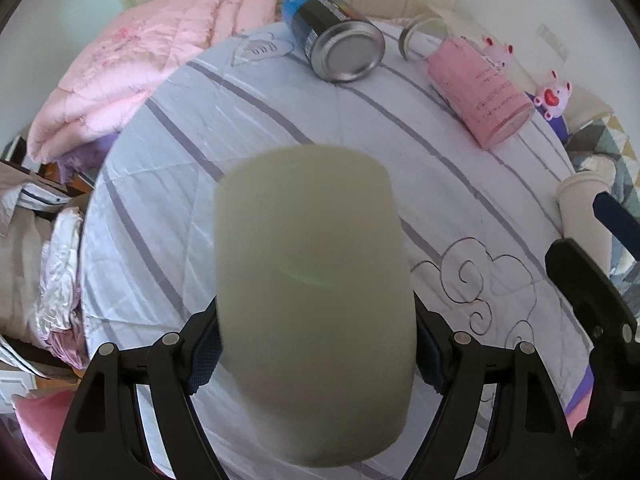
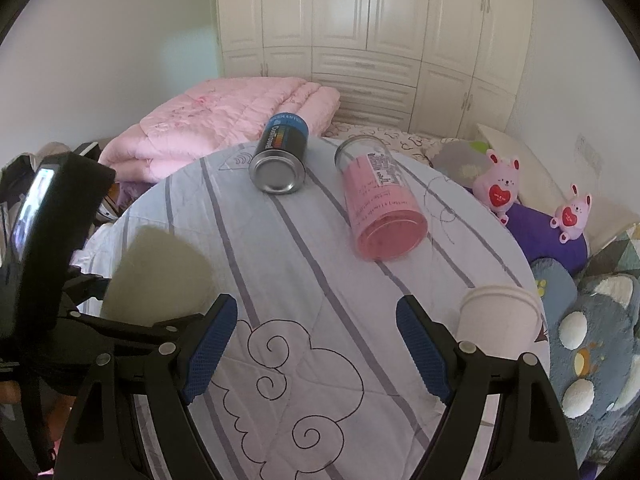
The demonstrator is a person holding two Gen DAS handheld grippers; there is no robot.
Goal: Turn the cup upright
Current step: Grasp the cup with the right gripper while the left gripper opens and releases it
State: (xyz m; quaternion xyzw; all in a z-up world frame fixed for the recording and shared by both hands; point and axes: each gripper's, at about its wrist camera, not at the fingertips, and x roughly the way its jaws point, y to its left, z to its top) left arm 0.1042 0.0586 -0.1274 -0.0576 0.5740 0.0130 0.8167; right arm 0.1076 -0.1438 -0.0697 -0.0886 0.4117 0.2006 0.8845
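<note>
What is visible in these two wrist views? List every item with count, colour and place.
Cup: 1, pale greenish-white, held between the left gripper's fingers above the bedspread.
Paper cup: 1, white, standing near the spread's right edge.
Can: 1, black and blue with a metal end, lying on its side at the far middle.
Clear jar: 1, pink contents, lying on its side right of the can.
Bedspread: 1, light with grey stripes and cloud outlines.
Pink quilt: 1, folded, far left.
Plush rabbits: 2, pink, at right.
Wardrobe: 1, cream, back wall.
Left gripper: shut on the cup.
Right gripper: open, nothing between its blue pads.
</note>
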